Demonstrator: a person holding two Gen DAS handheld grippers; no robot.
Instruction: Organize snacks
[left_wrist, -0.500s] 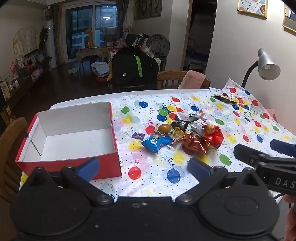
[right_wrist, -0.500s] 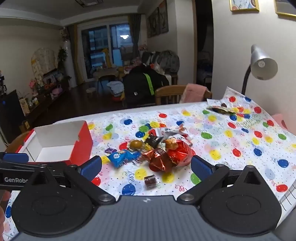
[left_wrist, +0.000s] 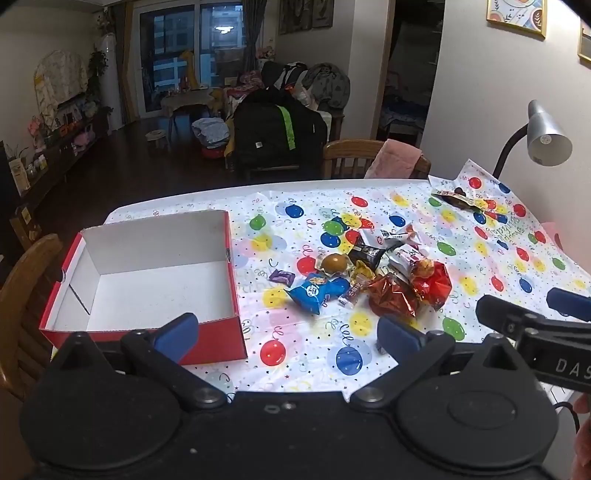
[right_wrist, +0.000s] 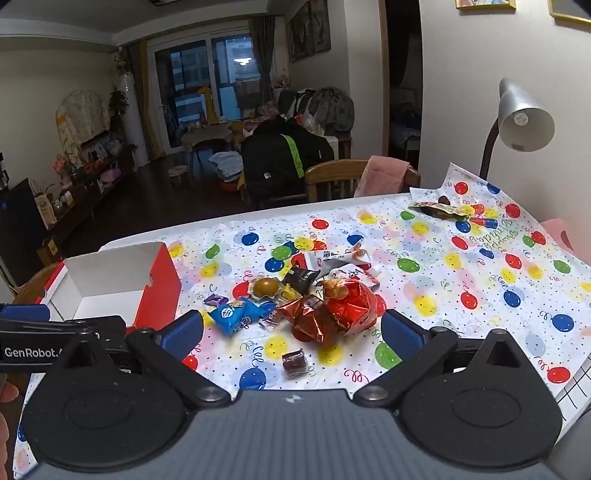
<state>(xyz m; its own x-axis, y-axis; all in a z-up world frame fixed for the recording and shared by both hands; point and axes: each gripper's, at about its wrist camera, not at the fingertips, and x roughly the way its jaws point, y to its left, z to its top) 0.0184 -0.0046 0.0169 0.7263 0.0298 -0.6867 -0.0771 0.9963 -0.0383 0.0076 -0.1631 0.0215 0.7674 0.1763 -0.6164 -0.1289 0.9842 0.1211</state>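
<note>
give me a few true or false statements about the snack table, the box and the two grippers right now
1. The red box already holds several snacks. False: its white inside is bare.
2. The left gripper is open and holds nothing. True.
3. The blue snack packet lies on the tablecloth between the box and the red foil bag. True.
4. The right gripper is shut on the small dark wrapped candy. False: it is open, and the candy lies loose on the tablecloth.
5. One dark packet lies apart from the pile, toward the far corner by the lamp. True.
</note>
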